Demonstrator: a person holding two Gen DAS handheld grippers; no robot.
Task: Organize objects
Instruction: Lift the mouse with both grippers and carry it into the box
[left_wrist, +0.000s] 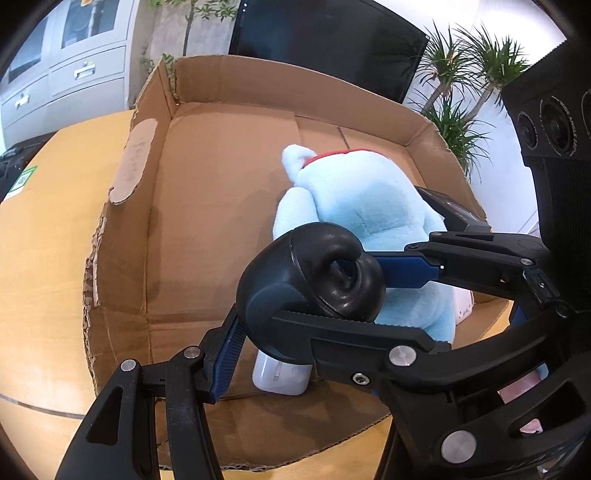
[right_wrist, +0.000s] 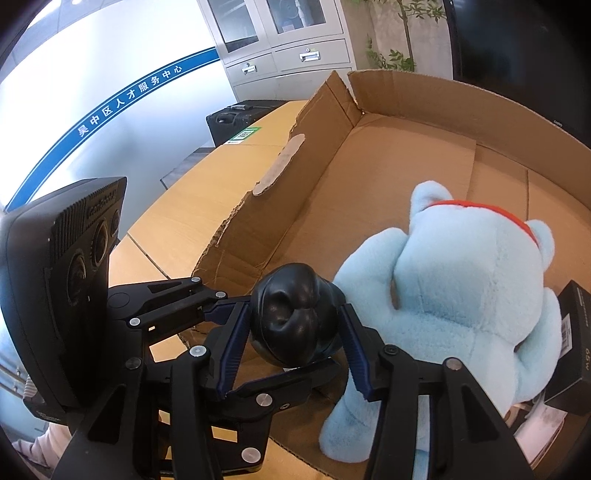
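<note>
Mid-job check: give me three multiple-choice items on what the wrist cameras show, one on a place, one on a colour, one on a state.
1. Where does the blue plush toy lie?
A. On the bare tabletop
B. Inside the cardboard box
C. On top of the cabinet

2. What colour is the plush toy's collar?
A. Red
B. Green
C. Yellow

3. What are the right tongs doing?
A. Standing open with nothing between them
B. Closed on the plush toy
C. Closed on the black ear cup

Key:
1. B: the blue plush toy lies on the floor of the cardboard box, with the box's walls around it.
2. A: the collar is a red band at its neck.
3. C: the pads of the right tongs press both sides of the black ear cup, squashing its cushion.
</note>
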